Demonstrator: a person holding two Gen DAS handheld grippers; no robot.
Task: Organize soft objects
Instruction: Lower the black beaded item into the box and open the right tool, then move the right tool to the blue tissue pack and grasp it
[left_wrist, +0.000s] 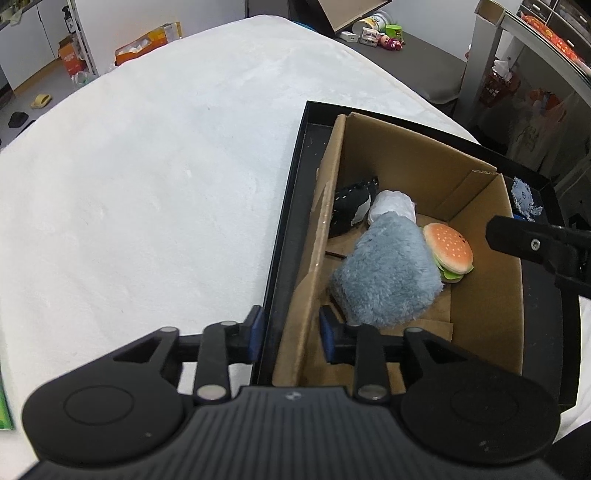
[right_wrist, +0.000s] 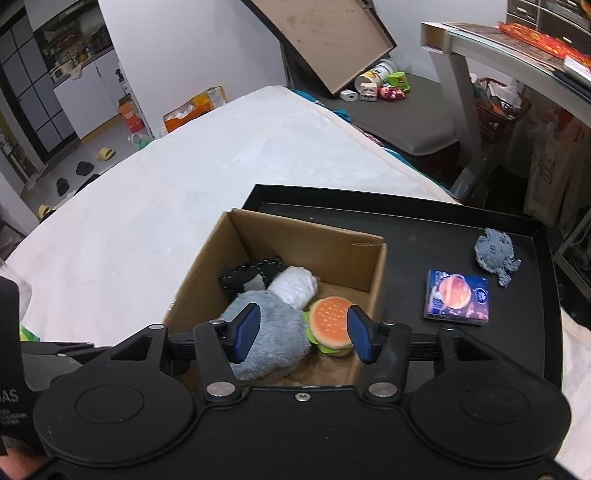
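2 grippers, jaws released | burger toy (right_wrist: 330, 323) part-hidden | black plush (left_wrist: 352, 210) maybe whale

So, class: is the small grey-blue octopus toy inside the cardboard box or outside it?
Outside. The grey-blue octopus toy lies on the black tray, to the right of the cardboard box, beyond its wall.

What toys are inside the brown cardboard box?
In the cardboard box: a fluffy grey plush, a toy hamburger, a white plush and a black one. Anything beneath them is hidden.
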